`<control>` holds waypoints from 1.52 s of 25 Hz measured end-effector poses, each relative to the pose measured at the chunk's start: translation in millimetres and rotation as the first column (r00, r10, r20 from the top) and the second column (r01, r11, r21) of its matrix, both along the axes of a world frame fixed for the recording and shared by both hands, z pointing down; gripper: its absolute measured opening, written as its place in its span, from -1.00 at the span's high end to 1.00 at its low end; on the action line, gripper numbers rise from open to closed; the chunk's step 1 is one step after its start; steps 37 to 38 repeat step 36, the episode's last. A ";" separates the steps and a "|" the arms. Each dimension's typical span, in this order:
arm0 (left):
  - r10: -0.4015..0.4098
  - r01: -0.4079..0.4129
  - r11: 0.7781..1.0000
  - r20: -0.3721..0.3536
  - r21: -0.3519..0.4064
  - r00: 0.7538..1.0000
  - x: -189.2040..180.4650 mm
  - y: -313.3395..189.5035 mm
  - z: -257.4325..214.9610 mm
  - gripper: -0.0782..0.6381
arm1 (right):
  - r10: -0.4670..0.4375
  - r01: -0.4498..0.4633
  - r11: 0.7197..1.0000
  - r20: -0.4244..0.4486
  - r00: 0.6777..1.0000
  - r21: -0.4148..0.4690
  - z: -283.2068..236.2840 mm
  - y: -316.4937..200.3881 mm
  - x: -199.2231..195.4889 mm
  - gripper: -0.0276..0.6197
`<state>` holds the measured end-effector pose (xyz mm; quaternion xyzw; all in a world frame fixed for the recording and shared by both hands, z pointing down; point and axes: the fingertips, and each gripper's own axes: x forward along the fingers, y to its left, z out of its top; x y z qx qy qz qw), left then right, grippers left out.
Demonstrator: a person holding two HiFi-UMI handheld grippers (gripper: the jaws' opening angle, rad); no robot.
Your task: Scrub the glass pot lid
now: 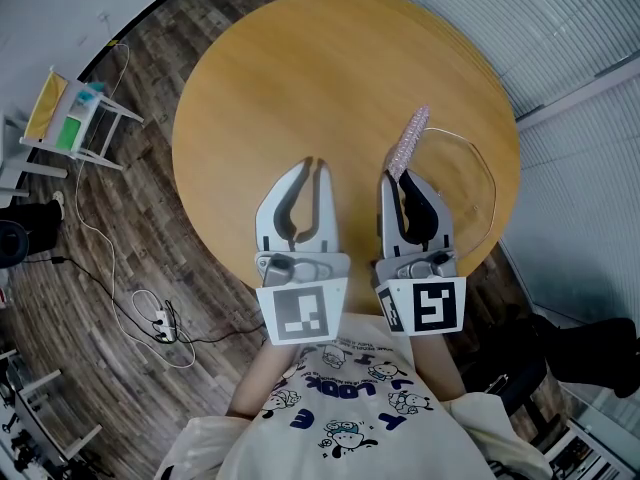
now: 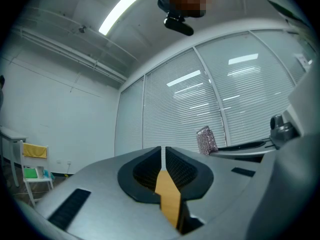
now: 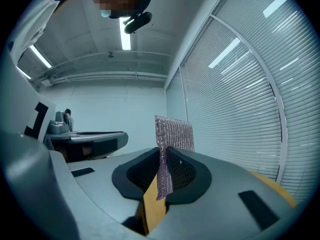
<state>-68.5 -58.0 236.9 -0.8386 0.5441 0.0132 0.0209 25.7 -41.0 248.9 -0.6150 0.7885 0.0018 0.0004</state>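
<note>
- While both hands were held level over the near edge of the round worktop [image 1: 330, 78], the head view showed the glass pot lid [image 1: 490, 178] lying flat just right of the right hand-held gripper [image 1: 400, 178], perhaps partly beneath it. Its rim was only a faint arc.
- That put the left hand-held gripper [image 1: 312, 165] on the far side of the right one from the lid, so the right hand was plainly the nearer.
- A sparkly scrub cloth [image 1: 412, 138] stuck out past the right hand-held gripper's tips. Its long axis ran on along the jaws, away from the person, with its far end near the lid's far rim.
- From the left gripper view, the left hand-held gripper [image 2: 163, 151] was clenched on nothing, its pads meeting over a sliver of worktop. The cloth [image 2: 206, 140] showed off towards the right hand-held gripper, and no lid was in sight.
- From the right gripper view, the right hand-held gripper [image 3: 165, 151] was clamped on the cloth [image 3: 172, 131], which stood up edge-on between the pads. The lid was not visible there.
- Judging by this, scrubbing had not begun. The cloth would have to swing right and down onto the glass.
</note>
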 end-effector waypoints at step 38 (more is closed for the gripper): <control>-0.006 0.006 1.000 0.005 0.002 1.000 -1.9 -0.3 1.3 0.68 | -0.005 0.005 1.000 -0.028 1.000 -0.003 1.1 -1.2 -4.7 0.74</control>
